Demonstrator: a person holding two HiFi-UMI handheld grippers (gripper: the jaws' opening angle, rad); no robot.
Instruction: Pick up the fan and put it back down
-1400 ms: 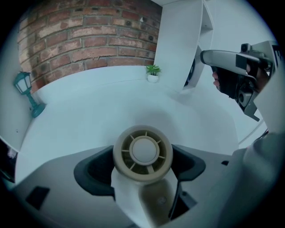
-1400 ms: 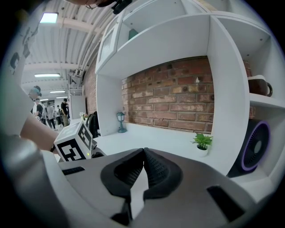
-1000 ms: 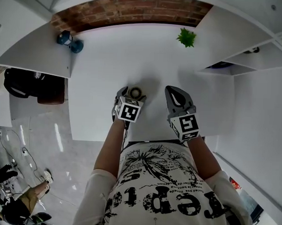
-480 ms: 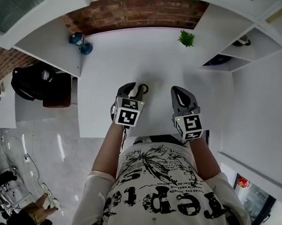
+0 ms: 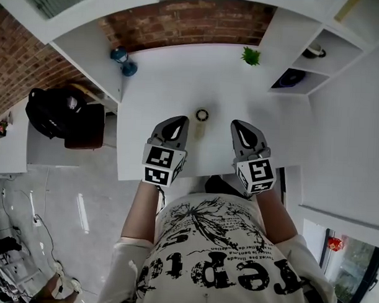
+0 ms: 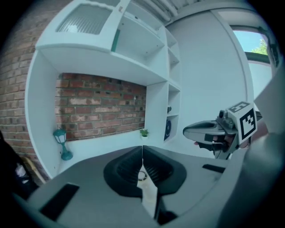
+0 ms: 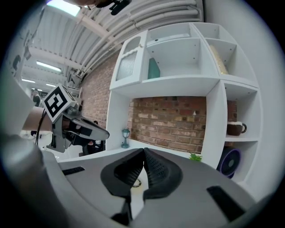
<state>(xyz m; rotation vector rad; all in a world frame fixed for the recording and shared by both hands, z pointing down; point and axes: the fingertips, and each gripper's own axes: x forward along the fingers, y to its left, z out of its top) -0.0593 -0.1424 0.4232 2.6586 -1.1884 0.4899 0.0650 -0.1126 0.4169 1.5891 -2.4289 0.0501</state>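
A: Quick one. Surfaces and shapes?
B: Smooth white table [image 5: 180, 73], backed by a rough red brick wall [image 5: 194, 20]. The fan [image 5: 202, 115] was a small dark ring sitting on the table. A pale patch lay just on its near side, handle or shadow, couldn't tell. Both grippers were grey plastic and teardrop-shaped, with ribbed black pads and a marker cube each.

A: Claws?
B: The left gripper [image 5: 177, 120] was clenched on nothing, its pads meeting along a thin seam. Its jaws had just been closing, with nothing between them. The right gripper [image 5: 242, 125] was pinched together too, also empty.

A: Versus a second ago?
B: Back then the left gripper sat low, right at the fan, with the ring just off its tip. This time it was lifted and pulled back toward the person. The fan stood free on the table, between the two tips and a little beyond them, touching neither.

A: Containers?
B: There was a white shelf unit [image 5: 287, 33] on the right. One cubby held a mug [image 5: 315, 51], and the cubby under it held a blue desk fan [image 5: 291, 78]. Higher shelves held a teal shape [image 7: 153, 69] and a tan thing [image 7: 219, 58], both too small to name.

A: Anything else?
B: A teal lantern [image 5: 123, 60] stood at the table's back left. A small spiky green plant [image 5: 250, 55] was at back right. A black backpack [image 5: 54, 109] sat left of the table.
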